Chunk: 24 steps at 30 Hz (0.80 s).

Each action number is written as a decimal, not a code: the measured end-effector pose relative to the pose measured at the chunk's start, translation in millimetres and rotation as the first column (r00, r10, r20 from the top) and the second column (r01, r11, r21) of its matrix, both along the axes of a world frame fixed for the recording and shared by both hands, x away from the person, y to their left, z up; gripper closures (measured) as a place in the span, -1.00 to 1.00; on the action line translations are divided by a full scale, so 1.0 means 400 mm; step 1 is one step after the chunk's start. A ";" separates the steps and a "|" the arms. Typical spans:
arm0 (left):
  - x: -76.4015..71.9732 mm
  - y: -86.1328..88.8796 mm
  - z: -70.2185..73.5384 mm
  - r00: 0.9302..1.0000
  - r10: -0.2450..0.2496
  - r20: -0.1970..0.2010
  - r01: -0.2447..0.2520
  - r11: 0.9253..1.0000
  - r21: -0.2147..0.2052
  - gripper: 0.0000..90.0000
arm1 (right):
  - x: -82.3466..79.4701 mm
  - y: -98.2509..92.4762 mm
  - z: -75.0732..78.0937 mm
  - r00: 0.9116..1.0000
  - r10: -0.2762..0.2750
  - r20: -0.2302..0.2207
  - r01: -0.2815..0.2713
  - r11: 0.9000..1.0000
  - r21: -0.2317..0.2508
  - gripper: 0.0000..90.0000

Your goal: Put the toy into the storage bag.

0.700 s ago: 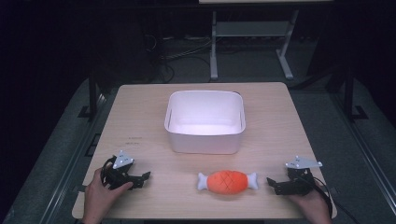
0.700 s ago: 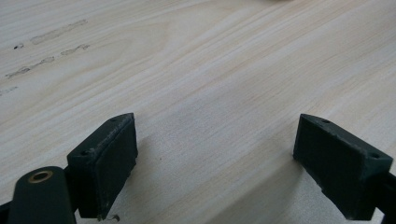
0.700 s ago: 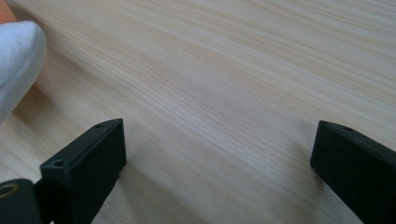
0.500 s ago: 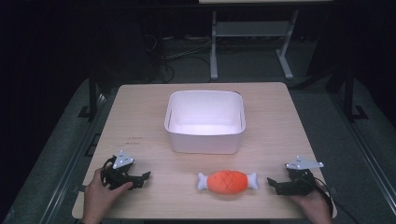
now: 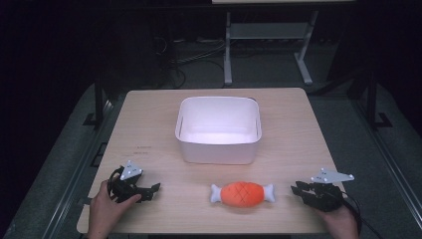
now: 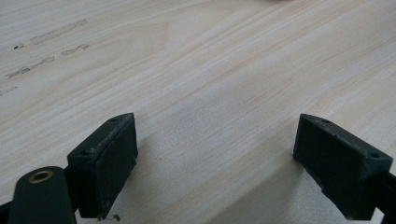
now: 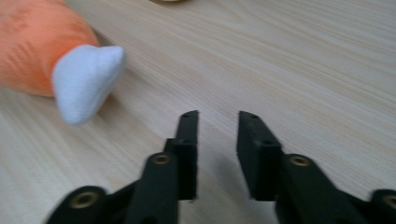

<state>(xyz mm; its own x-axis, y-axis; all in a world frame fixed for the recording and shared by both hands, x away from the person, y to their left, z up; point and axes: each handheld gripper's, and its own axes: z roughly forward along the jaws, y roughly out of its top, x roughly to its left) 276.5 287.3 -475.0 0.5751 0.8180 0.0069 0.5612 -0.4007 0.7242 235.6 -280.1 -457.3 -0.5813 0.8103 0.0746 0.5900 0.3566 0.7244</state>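
Note:
An orange plush toy (image 5: 242, 193) shaped like a piece of meat, with a white bone end on each side, lies on the wooden table (image 5: 293, 144) near its front edge. My right gripper (image 5: 297, 189) rests on the table just right of the toy, pointing at it. In the right gripper view the toy (image 7: 37, 46) lies up and to the left, and my right gripper (image 7: 217, 126) has its jaws a narrow gap apart with nothing between them. My left gripper (image 5: 152, 191) rests at the front left, well apart from the toy. My left gripper (image 6: 215, 163) stands wide open over bare wood.
A white rectangular bin (image 5: 219, 152), empty inside, stands at the middle of the table behind the toy. A person's hands hold both grippers at the front edge. Dark floor and a metal stand (image 5: 263, 35) lie beyond the table.

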 end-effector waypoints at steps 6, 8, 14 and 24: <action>0.000 0.000 0.000 1.000 0.000 0.000 0.000 1.000 -0.001 -0.71 | -0.025 0.009 0.025 0.999 0.040 0.005 -0.040 0.999 0.027 0.99; 0.000 0.000 0.000 1.000 0.000 0.001 0.000 1.000 -0.001 -0.71 | -0.033 0.018 0.031 0.998 0.057 0.008 -0.057 0.998 0.029 0.99; 0.000 0.000 0.000 1.000 0.000 0.000 0.000 1.000 -0.001 -0.71 | -0.060 0.052 0.041 0.992 0.127 0.017 -0.128 0.991 0.030 0.99; 0.000 0.000 0.000 1.000 0.000 0.001 0.000 1.000 -0.001 -0.71 | -0.093 0.114 0.035 0.976 0.218 0.003 -0.218 0.974 0.060 0.99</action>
